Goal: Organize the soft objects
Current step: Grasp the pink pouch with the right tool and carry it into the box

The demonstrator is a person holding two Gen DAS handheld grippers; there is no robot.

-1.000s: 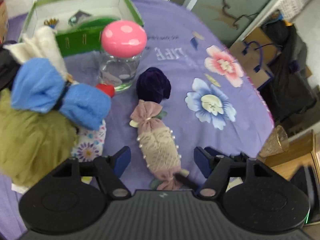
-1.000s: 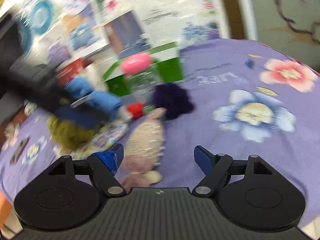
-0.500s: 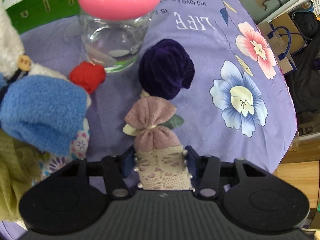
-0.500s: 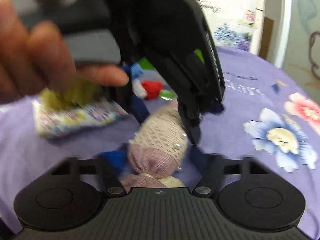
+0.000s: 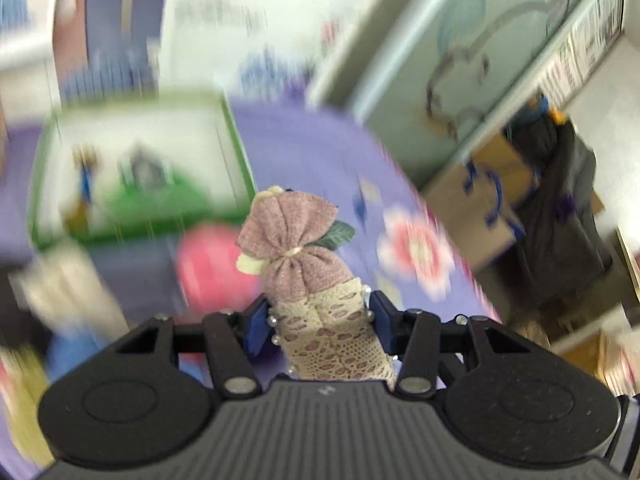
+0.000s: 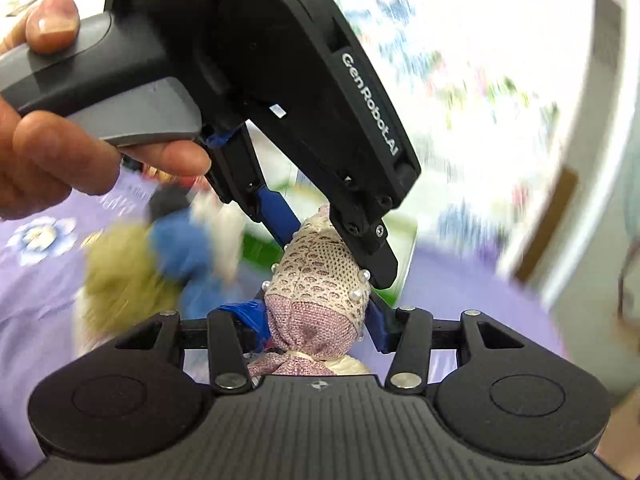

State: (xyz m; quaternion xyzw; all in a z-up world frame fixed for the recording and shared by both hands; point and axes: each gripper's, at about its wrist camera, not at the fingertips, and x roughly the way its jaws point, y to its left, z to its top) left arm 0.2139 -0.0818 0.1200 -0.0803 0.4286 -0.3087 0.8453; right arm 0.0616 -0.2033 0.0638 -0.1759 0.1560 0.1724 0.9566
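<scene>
A candy-shaped pink pouch [image 5: 304, 276] with cream lace and pearls is lifted off the purple cloth. My left gripper [image 5: 318, 322] is shut on its lace middle, with the bow end pointing forward. In the right wrist view the same pouch [image 6: 320, 280] lies between both tools: my right gripper [image 6: 320, 320] is shut on its near pink end, and the left gripper [image 6: 336, 248] pinches it from above. A hand [image 6: 60, 152] holds the left tool's grey handle.
A green-rimmed open box [image 5: 132, 172] stands at the back of the purple flowered tablecloth [image 5: 320, 160]. A pink jar lid [image 5: 212, 272] is just left of the pouch. A blurred pile of olive, blue and cream soft things [image 6: 160, 256] lies at the left.
Both grippers closed on the pouch and it has risen off the cloth. The left view swung up from the table toward the box and the wall.
</scene>
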